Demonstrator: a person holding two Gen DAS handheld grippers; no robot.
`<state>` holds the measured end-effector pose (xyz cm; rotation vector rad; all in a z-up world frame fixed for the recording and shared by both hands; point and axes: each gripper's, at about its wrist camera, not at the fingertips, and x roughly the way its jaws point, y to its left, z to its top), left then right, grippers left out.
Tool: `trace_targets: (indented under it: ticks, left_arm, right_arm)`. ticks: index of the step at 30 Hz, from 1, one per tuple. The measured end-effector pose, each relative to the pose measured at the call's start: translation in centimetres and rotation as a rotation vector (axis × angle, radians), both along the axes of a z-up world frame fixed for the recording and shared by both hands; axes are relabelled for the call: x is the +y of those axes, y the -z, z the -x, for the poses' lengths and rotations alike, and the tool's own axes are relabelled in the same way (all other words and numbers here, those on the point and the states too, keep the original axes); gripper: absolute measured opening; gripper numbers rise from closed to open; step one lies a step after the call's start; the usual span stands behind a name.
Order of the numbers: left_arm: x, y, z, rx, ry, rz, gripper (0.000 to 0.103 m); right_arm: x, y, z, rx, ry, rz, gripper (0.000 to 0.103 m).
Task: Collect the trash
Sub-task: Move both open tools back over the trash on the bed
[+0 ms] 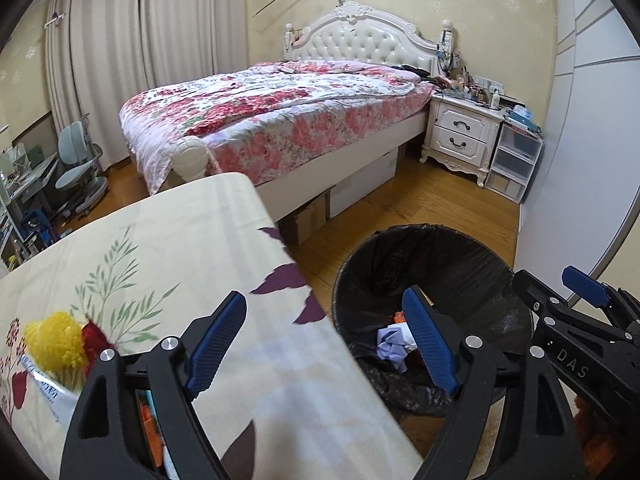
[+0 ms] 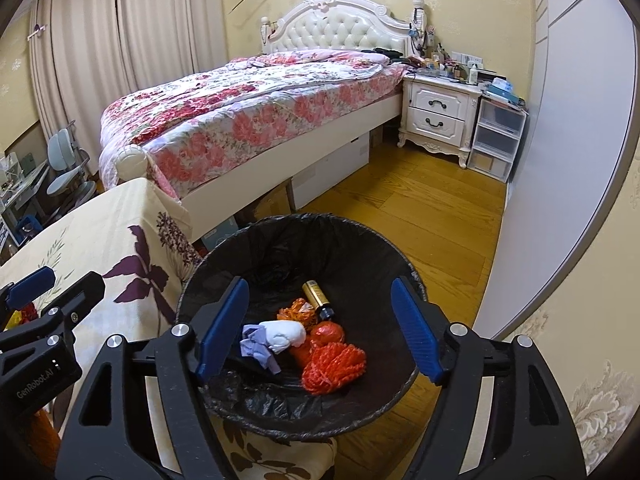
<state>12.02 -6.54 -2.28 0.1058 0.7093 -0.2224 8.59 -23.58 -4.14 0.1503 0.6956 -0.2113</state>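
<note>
While the right gripper (image 2: 320, 328) hangs straight over the bin (image 2: 408, 272), its jaws are spread wide with nothing between them, so my guess is it's parked there because that's the drop spot. Down in the bin's black liner you can see an orange net (image 2: 334, 368), a white wad (image 2: 284, 336), a purple scrap (image 2: 258, 350), a crinkly orange wrapper (image 2: 298, 312) and a small gold bottle (image 2: 316, 296) lying on its side.

The left gripper (image 1: 324, 344) is just beside the bin, over the edge of the table (image 1: 160, 240), also wide and holding nothing. It looks aimed back toward the table rather than the bin, which makes sense to me: on the table, well away from the bin, there's a yellow puff (image 1: 54, 340) and something red (image 1: 96, 338) sitting on what looks like a plastic bag (image 1: 48, 392). I'd say that's the trash left to grab. Can't tell what the orange bit under the left gripper is.

The bin is tucked right against the table, so each trip is short.
</note>
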Motion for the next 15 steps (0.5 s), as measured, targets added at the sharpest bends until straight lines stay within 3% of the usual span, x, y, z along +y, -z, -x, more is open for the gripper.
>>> trace_targets:
  ticks: [15]
  left_arm:
    - [9.2,-0.2,4.5,0.012,-0.161,0.008,0.081]
  right_arm:
    - [7.7,0.2,1.5,0.027,-0.168,-0.001,0.073]
